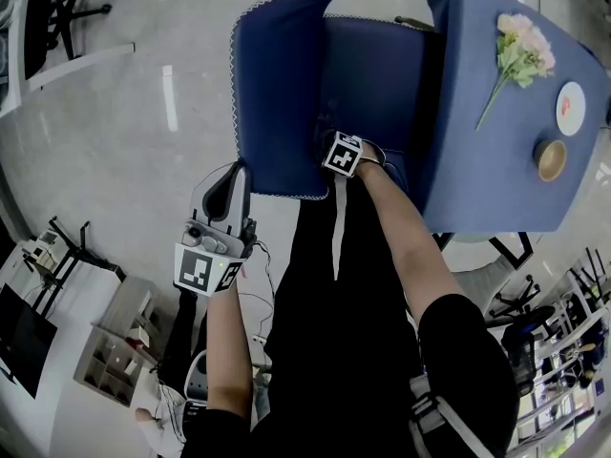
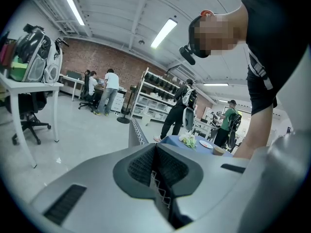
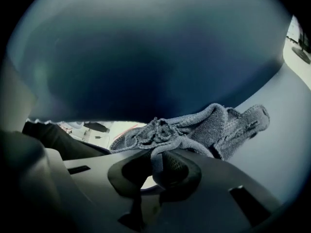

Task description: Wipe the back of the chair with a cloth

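Observation:
The blue chair with white-stitched edges stands below me in the head view, its seat pushed toward the table. My right gripper reaches inside the chair against the dark blue padding. It is shut on a grey knitted cloth, which bunches out above the jaws of the right gripper. My left gripper hangs at the chair's near outer side, apart from the cloth. Its jaws are shut on nothing, as the left gripper view shows. The chair's stitched edge rises just beyond them.
A table under a blue cloth adjoins the chair on the right, carrying flowers, a plate and a bowl. A black office chair stands far left. A white desk, shelves and several people show in the left gripper view.

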A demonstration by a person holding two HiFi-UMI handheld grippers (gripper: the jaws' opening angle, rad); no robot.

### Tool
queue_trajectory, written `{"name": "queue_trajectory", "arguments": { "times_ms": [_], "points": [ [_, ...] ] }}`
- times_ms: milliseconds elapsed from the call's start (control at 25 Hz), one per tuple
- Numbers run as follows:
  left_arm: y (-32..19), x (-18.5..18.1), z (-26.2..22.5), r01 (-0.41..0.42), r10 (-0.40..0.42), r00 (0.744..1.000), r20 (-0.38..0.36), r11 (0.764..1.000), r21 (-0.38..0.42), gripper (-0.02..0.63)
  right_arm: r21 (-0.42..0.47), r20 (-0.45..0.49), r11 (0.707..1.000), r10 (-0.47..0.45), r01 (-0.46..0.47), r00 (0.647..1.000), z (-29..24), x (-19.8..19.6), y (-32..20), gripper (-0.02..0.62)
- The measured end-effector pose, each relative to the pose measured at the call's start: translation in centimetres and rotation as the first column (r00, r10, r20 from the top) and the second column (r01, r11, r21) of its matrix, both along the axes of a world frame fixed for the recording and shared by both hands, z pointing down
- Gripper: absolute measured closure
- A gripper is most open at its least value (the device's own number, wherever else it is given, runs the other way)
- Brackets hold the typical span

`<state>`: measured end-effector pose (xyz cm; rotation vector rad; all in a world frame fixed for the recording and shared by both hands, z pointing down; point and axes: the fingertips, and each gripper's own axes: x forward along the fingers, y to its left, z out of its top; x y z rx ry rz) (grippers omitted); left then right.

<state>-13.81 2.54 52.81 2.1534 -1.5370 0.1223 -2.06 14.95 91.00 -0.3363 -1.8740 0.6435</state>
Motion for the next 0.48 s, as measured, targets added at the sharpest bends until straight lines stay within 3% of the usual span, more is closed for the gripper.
{"name": "queue_trajectory", "arguments": {
  "times_ms": [200,480],
  "points": [
    [0.1,-0.2,0.0,-0.012,0.012,1.0,0.006,1.0,-0.002,0.581,-0.005,-0.006,1.0,-0.021,0.021,1.0,-0.2,1.0,1.6,0.535],
    [0.5,0.0,-0.2,-0.024,0.024,1.0,0.006,1.0,-0.015,0.581,-0.026,0.01,0.998,0.052,-0.052,0.999,-2.6,2.4,3.0,0.535]
  ]
}}
